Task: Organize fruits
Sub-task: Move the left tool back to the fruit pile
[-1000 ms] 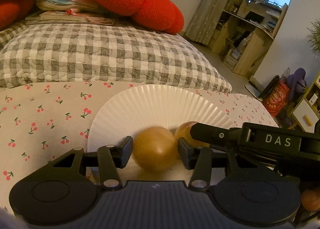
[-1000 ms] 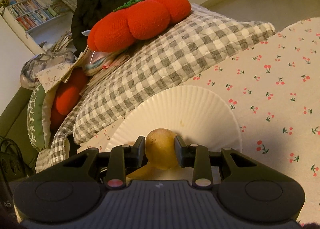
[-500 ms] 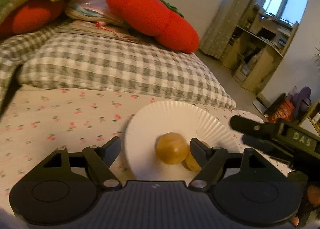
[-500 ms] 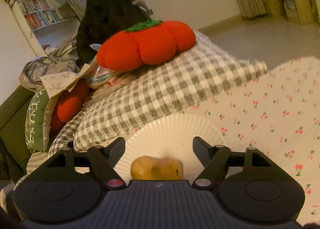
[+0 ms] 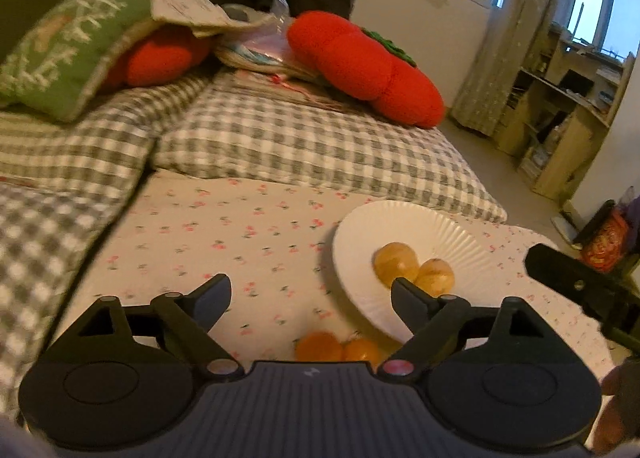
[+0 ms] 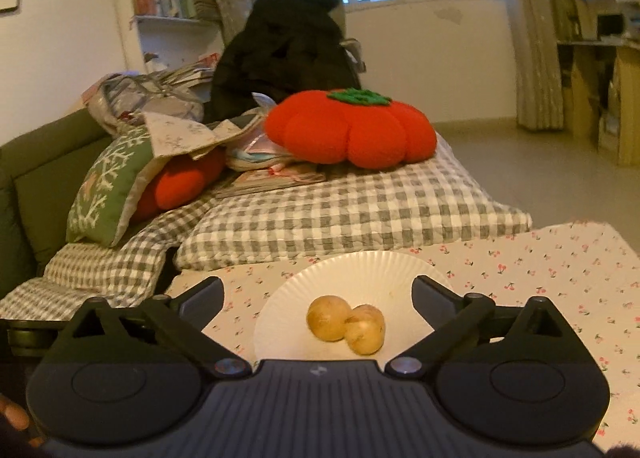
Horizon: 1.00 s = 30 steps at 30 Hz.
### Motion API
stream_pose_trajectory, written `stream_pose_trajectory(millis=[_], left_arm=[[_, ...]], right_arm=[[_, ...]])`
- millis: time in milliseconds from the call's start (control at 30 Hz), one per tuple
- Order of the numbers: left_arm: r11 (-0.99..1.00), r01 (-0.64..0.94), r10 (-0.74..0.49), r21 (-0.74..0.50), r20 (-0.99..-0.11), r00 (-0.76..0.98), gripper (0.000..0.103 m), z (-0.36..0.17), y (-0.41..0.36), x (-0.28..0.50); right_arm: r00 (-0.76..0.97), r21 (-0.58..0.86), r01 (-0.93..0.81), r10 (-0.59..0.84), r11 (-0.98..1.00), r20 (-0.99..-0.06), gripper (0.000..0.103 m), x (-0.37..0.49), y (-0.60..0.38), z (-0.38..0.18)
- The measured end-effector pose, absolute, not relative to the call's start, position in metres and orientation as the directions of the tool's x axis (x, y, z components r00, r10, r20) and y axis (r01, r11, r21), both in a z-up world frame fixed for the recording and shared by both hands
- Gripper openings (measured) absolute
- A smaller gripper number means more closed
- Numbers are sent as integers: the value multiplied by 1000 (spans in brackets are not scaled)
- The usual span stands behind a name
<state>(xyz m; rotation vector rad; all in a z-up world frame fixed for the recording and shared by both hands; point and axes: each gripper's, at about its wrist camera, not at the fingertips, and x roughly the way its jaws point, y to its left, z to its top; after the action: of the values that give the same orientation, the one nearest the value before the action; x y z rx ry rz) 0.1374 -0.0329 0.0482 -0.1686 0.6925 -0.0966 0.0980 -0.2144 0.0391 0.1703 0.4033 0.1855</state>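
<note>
White ribbed plate (image 6: 304,290); two yellow-brown fruits (image 6: 346,324) on it. Two orange fruits (image 5: 338,346) beside it. Sheet (image 5: 224,234) cream with small red cherries. Quilt (image 6: 360,213) grey-and-white check. Red cushion (image 6: 350,133) with green top. Green pillow (image 6: 106,193) with white branch pattern.

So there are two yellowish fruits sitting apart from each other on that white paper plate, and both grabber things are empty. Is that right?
Not quite: the two yellowish fruits touch each other on the white paper plate, as the right wrist view shows. The rest holds: the left gripper and right gripper are empty, jaws opening.
</note>
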Motion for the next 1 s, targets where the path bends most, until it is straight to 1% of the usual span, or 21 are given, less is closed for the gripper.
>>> stream_pose_trajectory(millis=[233,367,433,600,700,867,1000], left_arm=[[992,-2,-80,-129,-628,774,81,50,-26,102],[996,-5,-54,-93,-620,783,86,50,-25,87],[997,2,-47,-73,-625,779,87,48,-26,79],[998,-14,-32,-66,-638,769,87,41,-22,71],[999,-2,-27,-43,-650,759,89,35,-21,68],[997,-47,-10,-66,-676,737,89,27,-1,71],[993,-64,-25,-103,-693,721,89,22,7,75]], right_arm=[[894,195,-152,218,969,-392,103,66,-203,39],[885,189,-165,230,968,-405,103,52,-198,37],[882,191,-169,235,967,-408,103,46,-197,36],[870,188,-181,247,965,-427,103,35,-196,29],[857,152,-202,250,968,-451,103,35,-193,24],[846,130,-191,230,973,-482,103,38,-195,15],[830,160,-159,219,974,-512,103,44,-204,6]])
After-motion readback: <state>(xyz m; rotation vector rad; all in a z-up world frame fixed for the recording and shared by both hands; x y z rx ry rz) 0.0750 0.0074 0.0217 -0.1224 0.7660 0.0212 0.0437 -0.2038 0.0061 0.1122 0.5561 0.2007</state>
